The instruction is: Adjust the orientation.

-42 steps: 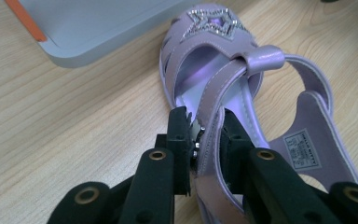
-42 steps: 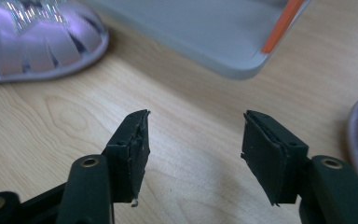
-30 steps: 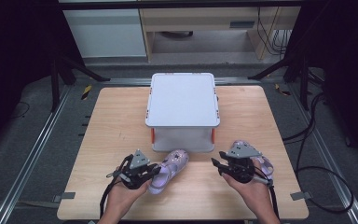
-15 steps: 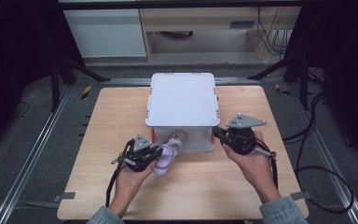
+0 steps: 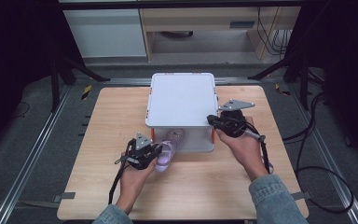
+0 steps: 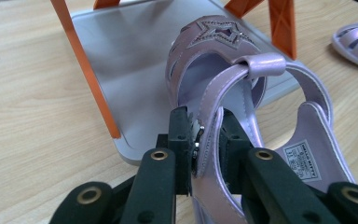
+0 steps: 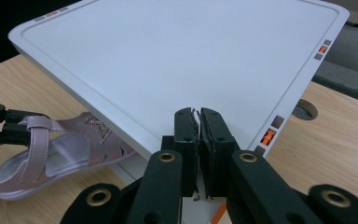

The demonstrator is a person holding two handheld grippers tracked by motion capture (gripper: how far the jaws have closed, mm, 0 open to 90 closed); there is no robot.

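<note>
sandal point(image 6: 223, 112) strap in left gripper point(image 6: 204, 140), toe on shelf tray point(image 6: 121, 70)

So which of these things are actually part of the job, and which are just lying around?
In use: the purple sandal clamped in the left gripper; the white two-tier rack; the empty, shut right gripper.
Lying about: the second sandal; the cables beside the table.

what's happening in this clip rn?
A person is working two handheld grippers at a wooden table. The left gripper is shut on the strap of a purple sandal, whose toe sits on the lower shelf of a white rack with orange posts. The right gripper is shut and holds nothing, above the rack's top near its right front corner. A second sandal lies on the table.
</note>
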